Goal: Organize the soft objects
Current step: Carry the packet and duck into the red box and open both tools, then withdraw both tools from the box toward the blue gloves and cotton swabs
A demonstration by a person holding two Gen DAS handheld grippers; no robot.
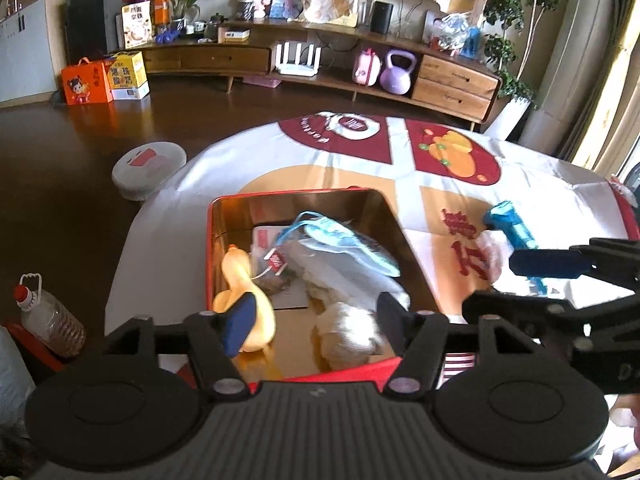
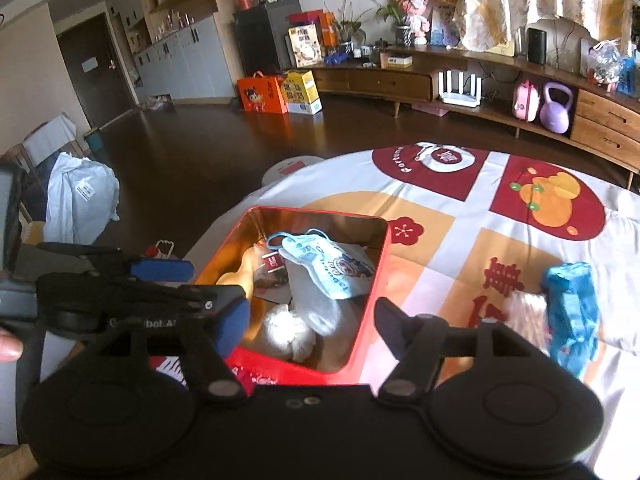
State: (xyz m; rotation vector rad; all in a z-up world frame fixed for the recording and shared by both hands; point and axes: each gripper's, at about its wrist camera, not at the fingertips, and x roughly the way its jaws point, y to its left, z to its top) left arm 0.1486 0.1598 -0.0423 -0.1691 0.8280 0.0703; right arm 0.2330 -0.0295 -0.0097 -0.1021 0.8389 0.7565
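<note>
A red tin box with a gold inside sits on the patterned tablecloth. In it lie a yellow duck toy, a blue printed face mask, a white cloth and a white fluffy ball. My left gripper is open and empty just above the box's near end. My right gripper is open and empty over the box's near right corner. A blue soft toy and a white fluffy piece lie on the cloth to the right.
The round table's cloth has red and orange panels. A white round stool stands beyond the table's left edge. An oil bottle stands on the floor at left. A long wooden cabinet lines the far wall.
</note>
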